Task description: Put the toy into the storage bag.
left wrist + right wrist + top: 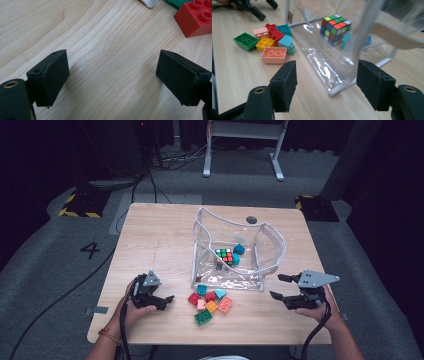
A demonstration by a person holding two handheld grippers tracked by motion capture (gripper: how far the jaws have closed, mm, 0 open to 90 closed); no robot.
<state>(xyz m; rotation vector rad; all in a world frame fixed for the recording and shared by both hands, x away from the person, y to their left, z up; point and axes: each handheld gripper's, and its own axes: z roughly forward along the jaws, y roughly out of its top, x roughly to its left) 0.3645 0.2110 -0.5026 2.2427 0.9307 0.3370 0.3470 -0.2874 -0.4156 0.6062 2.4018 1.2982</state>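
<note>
Both grippers spread empty: left gripper (167,300) should square up on the red plastic brick (196,17); right gripper (280,286) steadies the clear plastic pouch (270,250).

Worktop (150,240) showing pale matt wood grain. Clear pouch (270,245) at centre frame gleaming as glossy plastic film. Toy bricks (270,41) looking smooth plastic. Fingers (284,82) appearing matt black, rubbery.
</note>
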